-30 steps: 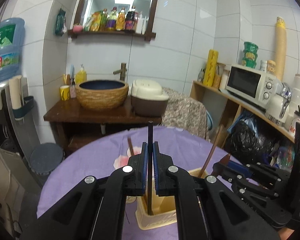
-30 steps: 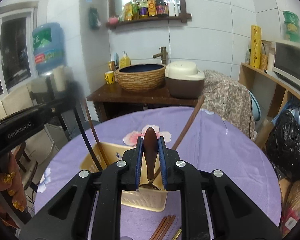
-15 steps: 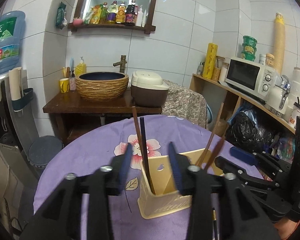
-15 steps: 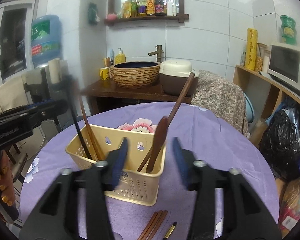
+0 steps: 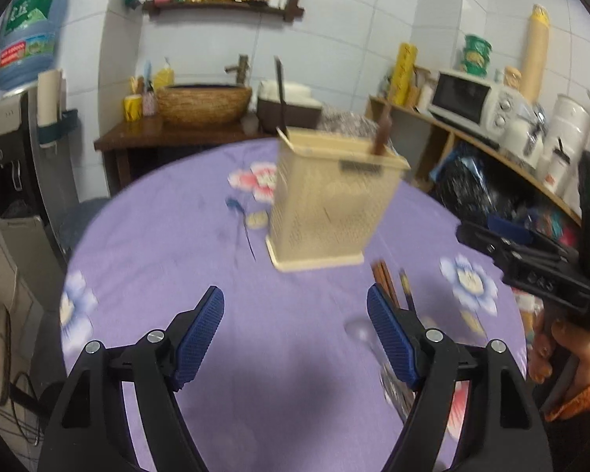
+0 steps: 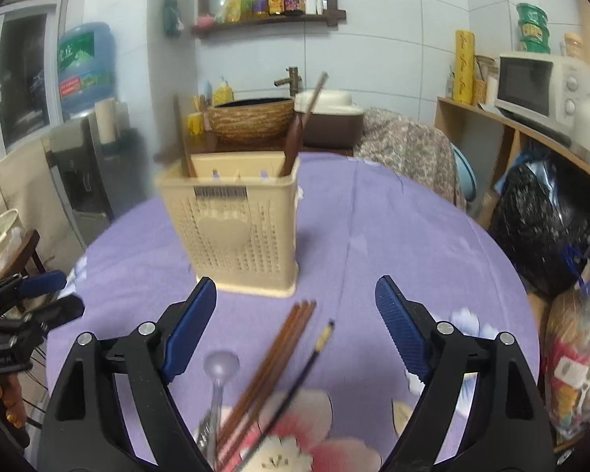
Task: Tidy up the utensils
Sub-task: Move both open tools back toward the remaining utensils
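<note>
Opening wide, gripping nothing: left gripper (image 5: 295, 314), right gripper (image 6: 295, 295). Showing unreadable barcode label: utensil basket (image 6: 232, 232).

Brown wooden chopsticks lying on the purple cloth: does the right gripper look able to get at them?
Probably yes. The brown wooden chopsticks lie uncovered just ahead of the right gripper, whose empty jaws are opening; only the clear spoon lies alongside.

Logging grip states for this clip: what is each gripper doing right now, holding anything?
Left gripper: jaws opening, nothing between them.
Right gripper: jaws opening, empty, above the brown chopsticks on the table.
</note>
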A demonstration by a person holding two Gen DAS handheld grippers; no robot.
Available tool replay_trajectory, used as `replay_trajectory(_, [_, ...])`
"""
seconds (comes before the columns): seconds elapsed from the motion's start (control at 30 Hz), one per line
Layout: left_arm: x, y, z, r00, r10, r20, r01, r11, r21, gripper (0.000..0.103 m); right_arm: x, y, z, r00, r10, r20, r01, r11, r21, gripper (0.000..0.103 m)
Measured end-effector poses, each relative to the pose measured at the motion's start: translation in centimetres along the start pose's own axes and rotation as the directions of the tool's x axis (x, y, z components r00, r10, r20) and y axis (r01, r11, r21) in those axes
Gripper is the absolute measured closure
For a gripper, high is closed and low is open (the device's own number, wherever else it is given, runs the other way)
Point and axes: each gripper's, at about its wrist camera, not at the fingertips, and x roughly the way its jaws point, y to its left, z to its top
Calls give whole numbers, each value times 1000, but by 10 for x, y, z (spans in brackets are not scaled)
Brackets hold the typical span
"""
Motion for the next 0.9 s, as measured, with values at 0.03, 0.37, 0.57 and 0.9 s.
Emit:
replay_trajectory(0.03, [0,-5,-10,1000,-14,-23,14,1000,9,29,-2,-1,-13,1000,-19,-10,20,1000,3,20])
replay_trajectory(0.37, [10,-69,-79,959,-146,-243,171,982,83,45,-11,-16,-73,993,-72,-97,76,996,47,20])
replay_trajectory(0.57, [24,-93,-97,943,-127,-307,175,975,136,54,-17,-25,-81,993,-58,-101,68,993,92,20])
replay_trajectory(0.9, [28,-97,-112,950,-36,-311,105,972,209,89,-17,-24,-84,993,-44,-113,57,992,113,20])
